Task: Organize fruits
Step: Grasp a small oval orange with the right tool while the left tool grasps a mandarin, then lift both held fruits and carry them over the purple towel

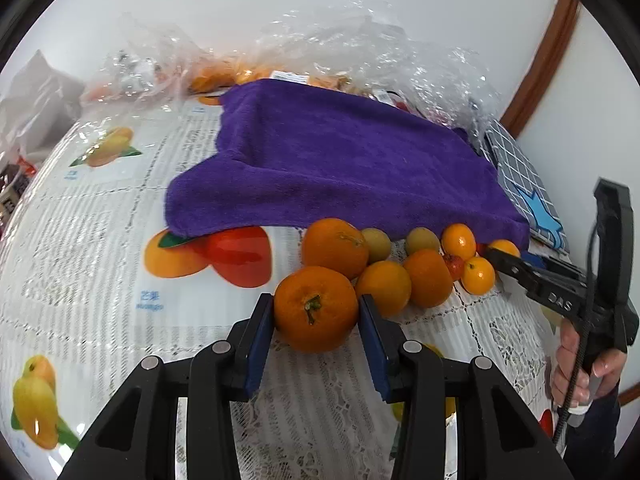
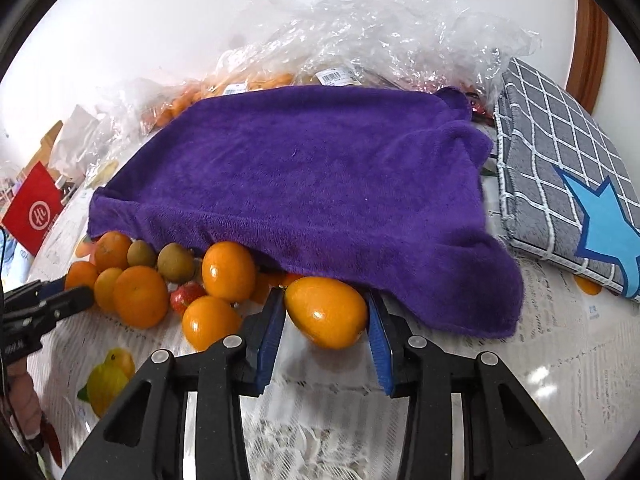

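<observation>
- Orange fills my left gripper [image 1: 316, 316]: a round mandarin with a green stem [image 1: 315, 309] sits on the desk [image 1: 80, 280] between the blue pads, which press against both its sides, so the gripper is clamped on it.
- My right gripper [image 2: 325, 316] is clamped the same way on a glossy oval orange-yellow fruit [image 2: 326, 311], which lies at the front edge of the fluffy purple towel [image 2: 304, 176], partly under its hem.
- No earlier view is at hand, so I only say how the jaws stand.
- The rest of the fruit lies in a loose cluster on the desk along the towel's front edge: a second round mandarin [image 1: 335, 246] just behind the one I hold, two small dull green-brown fruits [image 1: 376, 245], several small shiny orange ones [image 1: 478, 275], and a small red strawberry [image 2: 187, 297] tucked among them.
- The desk wears a white lace-patterned cloth with printed fruit pictures.
- Crumpled clear plastic bags [image 2: 360, 32] with more orange fruit sit behind the towel.
- A grey checked cloth with a blue star [image 2: 568, 168] lies to the right of the towel.
- My right hand [image 1: 576, 368] shows at the edge of the left view, on the handle.
</observation>
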Tool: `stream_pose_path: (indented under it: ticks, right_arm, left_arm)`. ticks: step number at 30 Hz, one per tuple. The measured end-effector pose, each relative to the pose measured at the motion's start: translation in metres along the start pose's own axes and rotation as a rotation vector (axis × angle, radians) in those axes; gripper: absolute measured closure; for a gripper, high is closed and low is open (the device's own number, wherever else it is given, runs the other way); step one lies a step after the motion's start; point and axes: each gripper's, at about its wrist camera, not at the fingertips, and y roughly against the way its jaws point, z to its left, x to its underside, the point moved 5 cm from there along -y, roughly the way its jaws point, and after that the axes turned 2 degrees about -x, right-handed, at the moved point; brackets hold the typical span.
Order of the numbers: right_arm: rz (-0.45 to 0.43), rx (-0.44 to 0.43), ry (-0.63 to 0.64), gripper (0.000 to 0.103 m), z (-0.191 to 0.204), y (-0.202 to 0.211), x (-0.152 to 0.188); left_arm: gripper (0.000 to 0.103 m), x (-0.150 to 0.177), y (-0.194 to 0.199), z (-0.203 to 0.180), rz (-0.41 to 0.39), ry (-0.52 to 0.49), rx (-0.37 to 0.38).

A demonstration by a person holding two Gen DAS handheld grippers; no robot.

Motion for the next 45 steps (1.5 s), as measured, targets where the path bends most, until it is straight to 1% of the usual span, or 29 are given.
stream_pose_path:
  ticks: [3,7,11,15,20,23,29,37,45]
  right_arm:
    - [-0.004,-0.010,0.010,0.063,-0.006,0.010,0.004]
    - [-0.009,0.003,0.030,0.063,-0.013,0.021,0.006]
    - [-0.022,-0.013,0.025,0.063,-0.017,0.036,0.007]
    - [-0.054,-0.013,0.020,0.063,-0.015,0.050,0.007]
    - [-0.083,0.002,-0.014,0.063,-0.013,0.066,0.005]
    - [-0.103,0.025,-0.027,0.063,-0.011,0.078,0.002]
    - [-0.158,0.087,-0.066,0.063,-0.014,0.108,-0.015]
    - [-0.219,0.158,-0.114,0.063,-0.018,0.138,-0.038]
    - [-0.266,0.181,-0.120,0.063,-0.011,0.152,-0.061]
  left_arm:
    - [0.063,-0.001,0.005,0.004,-0.012,0.027,-0.026]
    - [0.063,-0.004,0.009,0.006,-0.027,0.065,-0.057]
    - [0.063,-0.006,0.017,0.007,-0.043,0.100,-0.066]
    - [0.063,-0.012,0.029,0.003,-0.057,0.083,-0.095]
    - [0.063,-0.029,0.046,-0.004,-0.079,0.063,-0.092]
    - [0.063,-0.040,0.056,-0.008,-0.093,0.053,-0.088]
    - [0.063,-0.068,0.072,-0.021,-0.112,0.007,-0.082]
    - [0.063,-0.099,0.081,-0.031,-0.126,-0.052,-0.066]
    - [0.063,-0.122,0.081,-0.031,-0.139,-0.066,-0.064]
